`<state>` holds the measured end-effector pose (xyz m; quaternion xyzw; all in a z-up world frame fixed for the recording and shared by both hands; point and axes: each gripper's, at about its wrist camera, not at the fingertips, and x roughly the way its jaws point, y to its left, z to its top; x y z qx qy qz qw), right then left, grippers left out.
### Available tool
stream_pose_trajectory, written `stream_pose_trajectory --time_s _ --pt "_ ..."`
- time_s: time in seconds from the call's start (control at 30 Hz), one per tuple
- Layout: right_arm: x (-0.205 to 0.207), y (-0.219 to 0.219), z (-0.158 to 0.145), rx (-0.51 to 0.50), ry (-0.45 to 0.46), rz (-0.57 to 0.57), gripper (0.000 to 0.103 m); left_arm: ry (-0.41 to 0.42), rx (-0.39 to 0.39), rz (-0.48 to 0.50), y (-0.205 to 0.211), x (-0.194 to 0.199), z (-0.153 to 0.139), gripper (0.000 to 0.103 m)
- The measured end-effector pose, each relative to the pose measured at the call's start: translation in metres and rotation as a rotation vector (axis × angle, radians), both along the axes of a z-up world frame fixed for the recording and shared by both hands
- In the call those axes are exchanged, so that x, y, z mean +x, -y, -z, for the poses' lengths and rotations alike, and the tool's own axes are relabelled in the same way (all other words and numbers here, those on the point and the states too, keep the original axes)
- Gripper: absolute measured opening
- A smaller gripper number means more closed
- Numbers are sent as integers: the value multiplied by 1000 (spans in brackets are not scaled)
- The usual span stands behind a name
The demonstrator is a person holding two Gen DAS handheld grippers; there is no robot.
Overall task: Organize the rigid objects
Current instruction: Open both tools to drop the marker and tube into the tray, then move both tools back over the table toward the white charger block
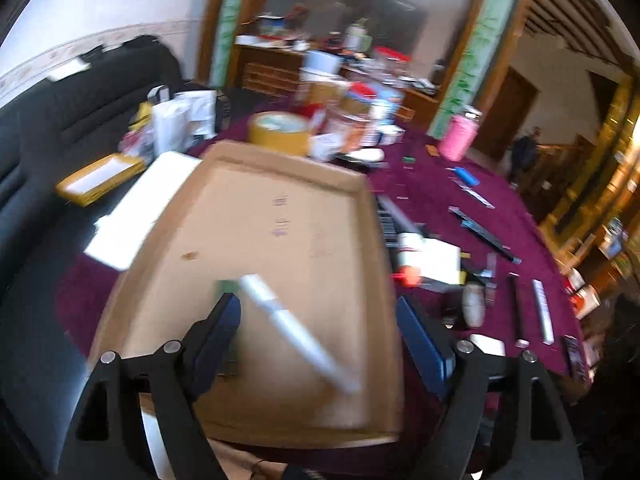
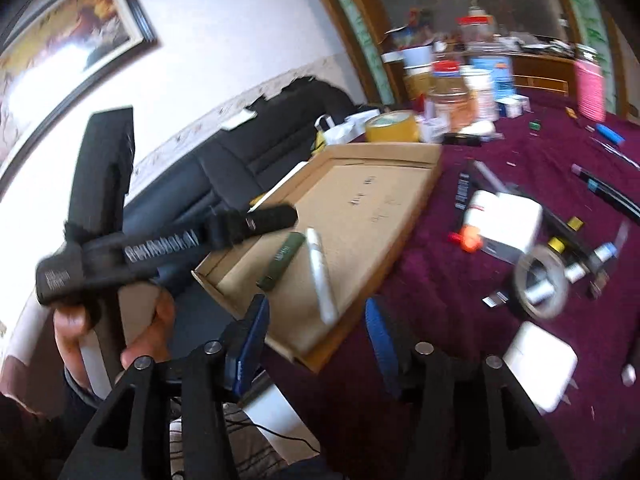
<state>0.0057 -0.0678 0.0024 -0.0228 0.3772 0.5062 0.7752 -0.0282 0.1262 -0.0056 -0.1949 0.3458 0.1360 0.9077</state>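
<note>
Both claws stand open and empty: the left gripper (image 1: 318, 334) and right gripper (image 2: 316, 334) hang over a shallow cardboard tray (image 1: 360, 184). Inside lie a white pen (image 2: 320, 276) and a dark green stick (image 2: 282, 260), side by side. Pens, tape rolls and jars crowd the purple tablecloth (image 2: 472, 280) around it.
</note>
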Motion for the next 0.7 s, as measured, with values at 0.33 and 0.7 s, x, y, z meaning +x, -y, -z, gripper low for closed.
stream_pose_trajectory --time_s 0.33,0.7 --pt "4 95 10 -34 61 212 55 -72 106 152 99 46 4 79" --pt "46 158 16 -45 17 391 55 -151 182 265 163 74 21 79"
